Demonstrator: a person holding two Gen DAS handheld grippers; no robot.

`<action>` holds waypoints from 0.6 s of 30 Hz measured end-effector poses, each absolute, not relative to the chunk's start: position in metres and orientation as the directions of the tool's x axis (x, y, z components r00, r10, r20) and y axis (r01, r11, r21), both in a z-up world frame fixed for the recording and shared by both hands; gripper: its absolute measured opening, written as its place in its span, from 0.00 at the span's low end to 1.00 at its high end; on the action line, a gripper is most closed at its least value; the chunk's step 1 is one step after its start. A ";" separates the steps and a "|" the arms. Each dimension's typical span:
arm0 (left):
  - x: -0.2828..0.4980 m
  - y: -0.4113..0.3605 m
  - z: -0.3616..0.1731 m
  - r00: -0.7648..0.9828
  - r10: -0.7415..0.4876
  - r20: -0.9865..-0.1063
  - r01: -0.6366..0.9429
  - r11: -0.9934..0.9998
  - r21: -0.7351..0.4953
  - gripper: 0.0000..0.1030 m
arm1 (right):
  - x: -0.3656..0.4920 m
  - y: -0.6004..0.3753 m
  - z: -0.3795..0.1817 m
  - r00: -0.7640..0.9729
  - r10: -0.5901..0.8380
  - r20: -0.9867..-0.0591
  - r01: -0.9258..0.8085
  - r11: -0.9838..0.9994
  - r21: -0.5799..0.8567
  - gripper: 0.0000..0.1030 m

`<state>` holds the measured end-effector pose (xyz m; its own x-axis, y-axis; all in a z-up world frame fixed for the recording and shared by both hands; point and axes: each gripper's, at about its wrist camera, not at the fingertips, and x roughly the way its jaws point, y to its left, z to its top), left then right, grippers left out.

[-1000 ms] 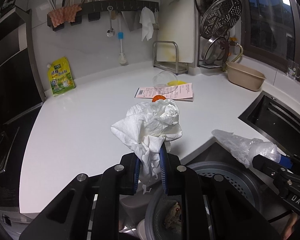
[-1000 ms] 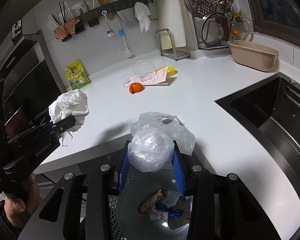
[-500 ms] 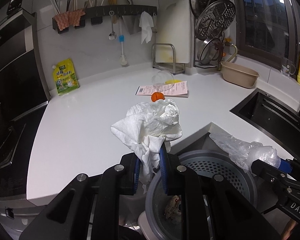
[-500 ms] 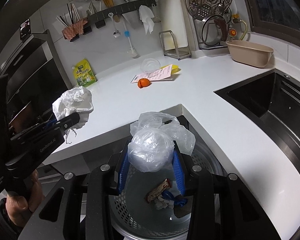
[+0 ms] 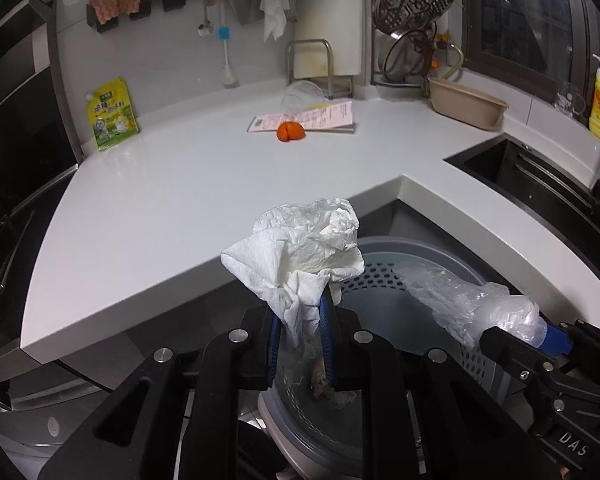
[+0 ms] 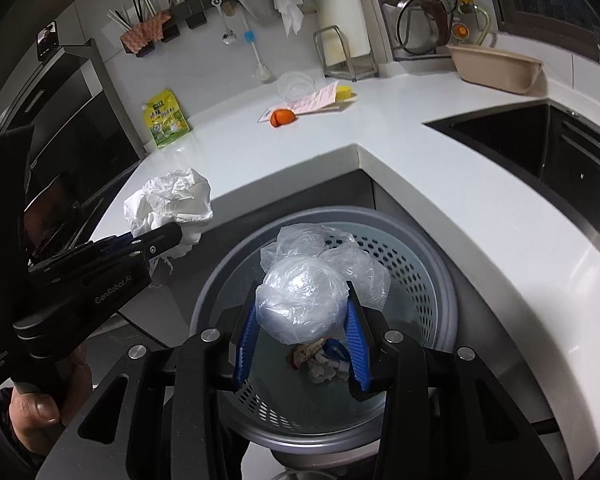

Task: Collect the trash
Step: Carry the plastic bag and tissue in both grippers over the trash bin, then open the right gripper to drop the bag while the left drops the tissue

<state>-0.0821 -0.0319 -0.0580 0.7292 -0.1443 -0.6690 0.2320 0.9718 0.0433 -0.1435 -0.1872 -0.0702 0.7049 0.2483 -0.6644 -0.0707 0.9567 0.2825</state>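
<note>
- Above the trash bin [image 6: 416, 240], below the countertop's inner corner [image 6: 356, 152]: right gripper [image 6: 300, 344] clamped on crumpled plastic bag [image 6: 304, 300].
- Left gripper [image 5: 302, 336] pinches paper towel [image 5: 300, 248] by its tail, over the bin's near rim.
- Both items appear light, soft, compressible; the plastic likely slippery.

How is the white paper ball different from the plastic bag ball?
The crumpled paper towel is solid white; the plastic bag is see-through. The left hand-held gripper pinches the towel; the right hand-held gripper grips the bag. The bag hangs over the trash bin; the towel is beside its rim. Both are crumpled trash.
</note>
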 end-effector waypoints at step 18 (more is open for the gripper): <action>-0.061 -0.045 -0.096 0.626 -0.164 -0.762 0.261 0.965 0.006 0.20 | -0.124 -0.199 -0.103 0.637 0.254 -0.728 -0.027 0.951 0.309 0.37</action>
<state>-0.0607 -0.0446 -0.0956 0.6262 -0.1644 -0.7622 0.2607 0.9654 0.0060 -0.1241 -0.1986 -0.1033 0.6365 0.2544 -0.7281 -0.0267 0.9507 0.3089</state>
